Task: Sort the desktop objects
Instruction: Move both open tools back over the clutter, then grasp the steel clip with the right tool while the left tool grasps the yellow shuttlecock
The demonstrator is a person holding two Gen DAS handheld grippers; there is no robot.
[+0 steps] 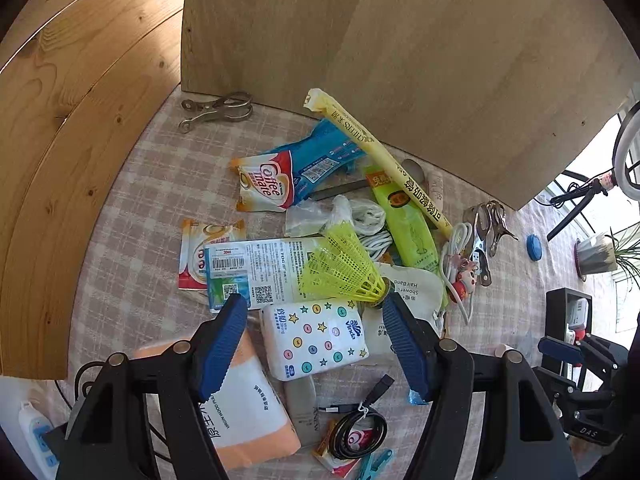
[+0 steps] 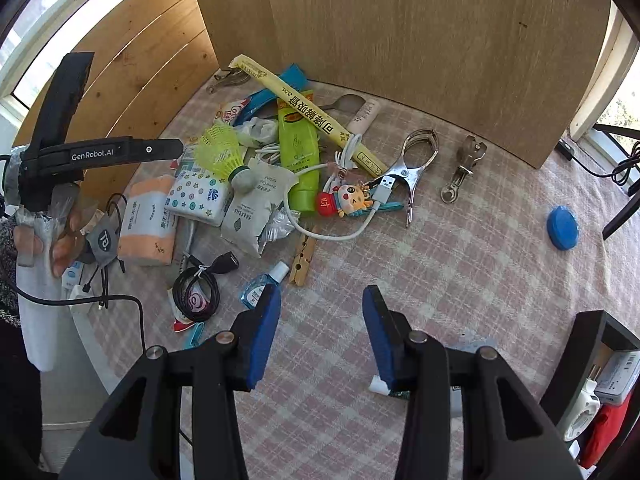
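Fingers (image 1: 240, 320) spread, apparently empty, above tissue pack (image 1: 316, 336).

A checked pink tablecloth (image 2: 460, 264) covers the table. 2 wooden boards (image 1: 440, 60) stand upright behind it, pine paneling (image 1: 80, 140) on the side. A potted plant (image 1: 600, 254) sits beyond.

Daylight flooded both fisheye views, entering from a window (image 2: 60, 20) at upper left in the right wrist camera and overexposed panes (image 1: 624, 216) at the right edge of the left. Sun streaked the pine boards (image 1: 80, 100) with glare, while the plywood panel (image 1: 440, 60) lay partly shaded. Straight edges bowed toward dark, vignetted corners. The checked tablecloth (image 2: 460, 260) stayed sharp, with little motion blur and soft shadows.
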